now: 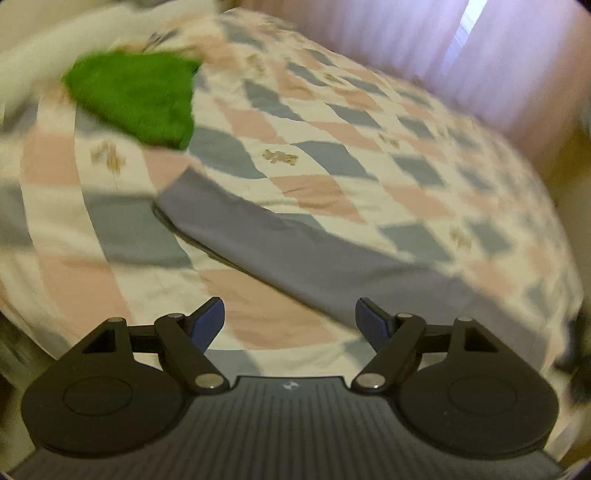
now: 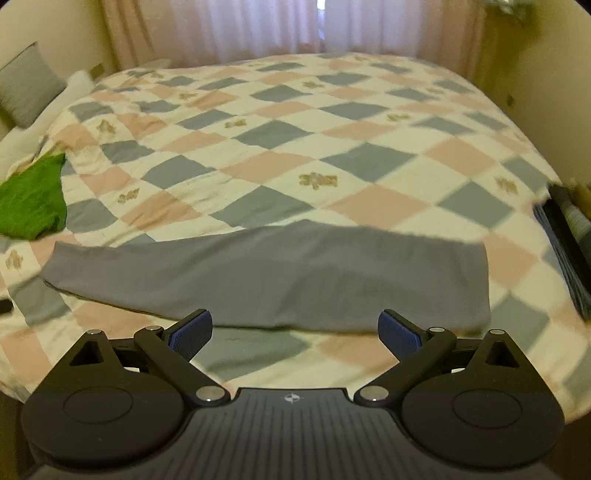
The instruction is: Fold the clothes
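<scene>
A grey garment (image 2: 280,277) lies flat as a long folded strip across the near part of the bed; it also shows in the left wrist view (image 1: 295,251). A green garment (image 1: 136,96) lies folded further back on the left, also seen in the right wrist view (image 2: 31,199). My left gripper (image 1: 290,321) is open and empty, above the bed near the grey garment's near edge. My right gripper (image 2: 295,332) is open and empty, just in front of the grey garment's near edge.
The bed is covered by a checked quilt (image 2: 295,147) in pink, blue-grey and cream. A grey pillow (image 2: 26,85) and a white pillow (image 1: 44,48) lie at the head. Pink curtains (image 2: 258,29) hang behind. A dark striped object (image 2: 569,251) sits at the right edge.
</scene>
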Tool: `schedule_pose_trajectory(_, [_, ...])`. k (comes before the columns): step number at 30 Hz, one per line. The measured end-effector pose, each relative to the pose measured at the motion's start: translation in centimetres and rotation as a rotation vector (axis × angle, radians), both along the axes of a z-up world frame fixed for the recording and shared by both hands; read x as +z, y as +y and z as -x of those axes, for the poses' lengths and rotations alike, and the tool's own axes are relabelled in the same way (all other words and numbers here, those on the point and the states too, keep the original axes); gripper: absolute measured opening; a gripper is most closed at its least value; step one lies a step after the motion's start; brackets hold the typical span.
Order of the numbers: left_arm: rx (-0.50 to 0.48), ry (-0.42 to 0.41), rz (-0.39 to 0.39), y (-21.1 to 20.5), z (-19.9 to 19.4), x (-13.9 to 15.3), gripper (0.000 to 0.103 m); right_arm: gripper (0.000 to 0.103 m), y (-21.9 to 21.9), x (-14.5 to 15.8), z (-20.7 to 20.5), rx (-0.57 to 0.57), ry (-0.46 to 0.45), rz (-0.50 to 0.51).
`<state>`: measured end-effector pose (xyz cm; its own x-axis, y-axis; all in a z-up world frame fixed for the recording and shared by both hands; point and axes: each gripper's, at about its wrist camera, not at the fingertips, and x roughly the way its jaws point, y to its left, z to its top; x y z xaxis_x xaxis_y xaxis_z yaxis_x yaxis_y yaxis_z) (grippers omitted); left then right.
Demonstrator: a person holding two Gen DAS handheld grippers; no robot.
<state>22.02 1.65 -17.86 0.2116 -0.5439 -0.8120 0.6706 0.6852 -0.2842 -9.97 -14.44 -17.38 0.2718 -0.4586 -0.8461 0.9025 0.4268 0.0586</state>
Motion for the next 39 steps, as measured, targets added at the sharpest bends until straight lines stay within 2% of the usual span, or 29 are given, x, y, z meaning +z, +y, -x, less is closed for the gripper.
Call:
schedule_pose_trajectory(2, [0.105, 0.093, 0.042, 0.5, -1.7, -2.0, 0.070, 0.094, -1.3, -1.8, 0.1, 0.034, 0.022, -0.009])
schedule_pose_trajectory(4, [0.197, 0.176, 0.076, 1.1, -3.8, -4.0, 0.064, 0.092, -2.2, -4.5, 0.0, 0.037, 0.071, -0.087])
schedule_pose_trajectory(7, [0.320, 0.214, 0.126, 1.4, -7.6, -6.9, 0.061, 0.092, -2.7, -7.9, -0.5, 0.054, 0.068, -0.206])
schedule_pose_trajectory(9, [0.391, 0.220, 0.151, 1.3, -10.5, -9.2, 0.060, 0.092, -2.7, -9.9, -1.2, 0.073, 0.073, -0.233])
schedule_pose_trajectory(14, [0.489, 0.254, 0.230, 0.3, -17.3, -15.8, 0.048, 0.092, -4.4, -13.8, -2.7, 0.004, 0.043, -0.263])
schedule_pose_trajectory(18, [0.547, 0.298, 0.279, -0.1, -20.7, -20.5, 0.047, 0.093, -5.8, -15.5, -3.0, -0.067, 0.026, -0.264])
schedule_pose_trajectory(22, [0.556, 0.334, 0.333, -0.1, -22.6, -23.6, 0.047, 0.095, -7.2, -17.2, -3.4, -0.139, 0.008, -0.266])
schedule_pose_trajectory(26, [0.515, 0.331, 0.369, 0.4, -23.0, -24.6, 0.047, 0.095, -7.5, -18.6, -3.9, -0.195, 0.005, -0.289])
schedule_pose_trajectory(31, [0.508, 0.359, 0.432, 1.0, -23.6, -25.7, 0.045, 0.095, -6.6, -19.3, -5.1, -0.187, -0.010, -0.333])
schedule_pose_trajectory(32, [0.507, 0.361, 0.440, 0.8, -23.7, -25.7, 0.042, 0.096, -6.6, -19.3, -5.4, -0.179, -0.009, -0.333])
schedule_pose_trajectory(33, [0.504, 0.365, 0.449, 0.6, -23.8, -25.6, 0.021, 0.096, -6.6, -19.3, -5.5, -0.176, -0.012, -0.334])
schedule_pose_trajectory(34, [0.494, 0.378, 0.462, 0.4, -23.8, -25.6, 0.009, 0.096, -6.6, -19.3, -5.6, -0.174, -0.014, -0.334])
schedule_pose_trajectory(35, [0.481, 0.389, 0.478, 0.1, -23.6, -25.2, 0.005, 0.096, -6.7, -19.2, -5.3, -0.180, -0.022, -0.331])
schedule_pose_trajectory(38, [0.413, 0.341, 0.505, -1.4, -21.9, -22.6, 0.005, 0.096, -7.0, -18.8, -4.3, -0.199, -0.044, -0.323])
schedule_pose_trajectory(39, [0.361, 0.315, 0.509, -2.3, -21.0, -21.3, 0.005, 0.096, -7.1, -18.7, -4.0, -0.205, -0.051, -0.320])
